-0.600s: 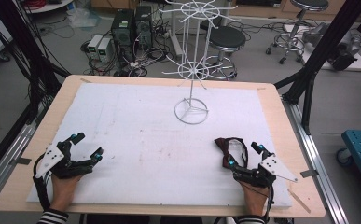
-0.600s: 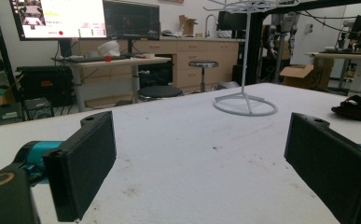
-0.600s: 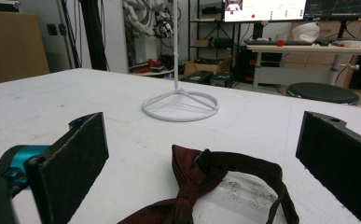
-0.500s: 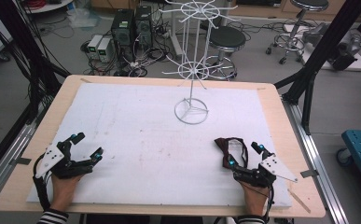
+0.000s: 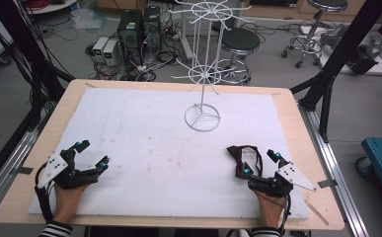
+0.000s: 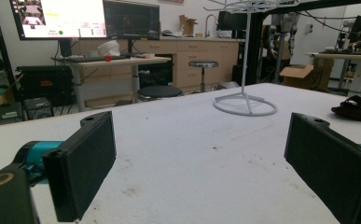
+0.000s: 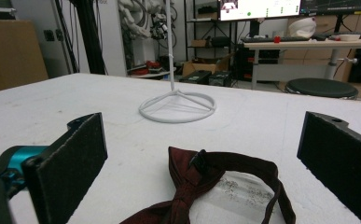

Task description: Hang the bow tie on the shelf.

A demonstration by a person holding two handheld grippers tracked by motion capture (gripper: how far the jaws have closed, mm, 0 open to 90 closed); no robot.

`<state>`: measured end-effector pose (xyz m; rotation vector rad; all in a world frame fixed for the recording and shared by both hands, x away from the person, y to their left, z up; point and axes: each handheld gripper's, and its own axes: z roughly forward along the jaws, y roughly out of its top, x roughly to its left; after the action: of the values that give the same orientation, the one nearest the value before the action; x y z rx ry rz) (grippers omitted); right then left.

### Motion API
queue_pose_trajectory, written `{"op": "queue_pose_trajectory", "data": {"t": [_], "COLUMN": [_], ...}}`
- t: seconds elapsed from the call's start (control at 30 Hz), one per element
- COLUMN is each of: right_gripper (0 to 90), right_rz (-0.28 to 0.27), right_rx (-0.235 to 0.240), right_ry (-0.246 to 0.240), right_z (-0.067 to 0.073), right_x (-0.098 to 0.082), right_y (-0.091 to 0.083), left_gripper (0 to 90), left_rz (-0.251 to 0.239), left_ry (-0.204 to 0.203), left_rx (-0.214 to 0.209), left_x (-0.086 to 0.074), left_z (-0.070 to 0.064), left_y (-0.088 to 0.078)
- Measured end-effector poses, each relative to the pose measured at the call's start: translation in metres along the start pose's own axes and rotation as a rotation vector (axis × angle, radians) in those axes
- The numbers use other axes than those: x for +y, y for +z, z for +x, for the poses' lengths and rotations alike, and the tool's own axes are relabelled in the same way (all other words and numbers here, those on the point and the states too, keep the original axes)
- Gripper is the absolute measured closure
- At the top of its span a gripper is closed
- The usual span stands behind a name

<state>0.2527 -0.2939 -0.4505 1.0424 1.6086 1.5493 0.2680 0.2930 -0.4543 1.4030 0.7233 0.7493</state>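
A dark red bow tie (image 5: 243, 159) with its strap loop lies flat on the white mat near the front right. In the right gripper view the bow tie (image 7: 206, 186) sits low between the two black jaws, which stand wide apart and do not touch it. My right gripper (image 5: 260, 164) is open just behind it. A white wire display stand (image 5: 203, 116) rises from its ring base at mid-table; its base (image 7: 177, 107) lies beyond the tie. My left gripper (image 5: 92, 154) rests open at the front left with nothing between its jaws. The bow tie (image 6: 357, 108) shows far right there.
The white mat (image 5: 144, 133) covers most of the wooden table (image 5: 302, 128). Behind the table stand a round stool (image 5: 239, 40), computer cases (image 5: 139, 27) and cables on the floor. Black frame posts flank both sides.
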Motion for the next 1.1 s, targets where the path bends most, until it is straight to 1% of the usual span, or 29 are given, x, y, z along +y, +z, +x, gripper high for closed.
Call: {"op": "queue_pose_trajectory", "data": {"t": [0.07, 0.13, 0.2, 0.27, 0.37, 0.4, 0.47, 0.63, 0.73, 0.87, 0.9, 0.93, 0.97, 1.0, 1.03, 1.1], "right_gripper": [0.6, 0.6, 0.6, 0.6, 0.7, 0.7, 0.7, 0.7, 0.8, 0.7, 0.7, 0.8, 0.8, 0.8, 0.8, 0.8], "right_rz": [0.018, 0.034, 0.051, 0.068, 0.124, 0.141, 0.169, 0.265, 0.326, 0.406, 0.406, 0.437, 0.437, 0.477, 0.477, 0.510], "right_rx": [-0.004, 0.003, 0.000, 0.009, 0.009, 0.019, 0.018, 0.026, 0.034, 0.042, 0.042, 0.041, 0.041, 0.053, 0.053, 0.056], "right_ry": [0.007, 0.003, 0.000, 0.001, 0.005, 0.005, -0.010, -0.037, -0.021, -0.026, -0.026, -0.036, -0.036, -0.042, -0.042, -0.052], "right_z": [0.000, -0.001, -0.001, -0.001, 0.000, 0.000, 0.001, 0.002, 0.003, 0.003, 0.003, 0.004, 0.004, 0.004, 0.004, 0.003], "right_x": [0.002, 0.005, 0.008, 0.013, 0.022, 0.025, 0.032, 0.048, 0.056, 0.064, 0.064, 0.068, 0.068, 0.071, 0.071, 0.073], "right_y": [0.000, 0.001, 0.001, 0.002, 0.004, 0.005, 0.008, 0.016, 0.021, 0.028, 0.028, 0.031, 0.031, 0.035, 0.035, 0.038], "left_gripper": [9.3, 9.3, 9.3, 9.3, 9.3, 9.4, 9.3, 9.3, 9.3, 9.3, 9.3, 9.3, 9.3, 9.3, 9.3, 9.3], "left_rz": [0.001, 0.000, 0.000, 0.000, 0.000, 0.000, 0.000, -0.002, -0.002, -0.001, -0.001, -0.004, 0.000, -0.001, -0.004, -0.002], "left_ry": [0.001, 0.000, 0.000, -0.001, -0.001, 0.000, 0.001, 0.001, 0.000, 0.000, 0.000, 0.000, 0.000, 0.000, 0.000, 0.000], "left_rx": [0.000, -0.001, 0.000, 0.000, 0.000, 0.000, 0.000, 0.000, -0.001, -0.001, -0.001, 0.000, -0.001, -0.001, -0.001, -0.001], "left_x": [0.000, 0.000, 0.000, 0.000, 0.000, 0.000, 0.000, 0.000, 0.000, 0.000, 0.000, 0.000, 0.000, 0.000, 0.000, 0.000], "left_z": [0.000, 0.000, 0.000, 0.000, 0.000, 0.000, 0.000, 0.000, 0.000, 0.000, 0.000, 0.000, 0.000, 0.000, 0.000, 0.000], "left_y": [0.000, 0.000, 0.000, 0.000, 0.000, 0.000, 0.000, 0.000, 0.000, 0.000, 0.000, 0.000, 0.000, 0.000, 0.000, 0.000]}}
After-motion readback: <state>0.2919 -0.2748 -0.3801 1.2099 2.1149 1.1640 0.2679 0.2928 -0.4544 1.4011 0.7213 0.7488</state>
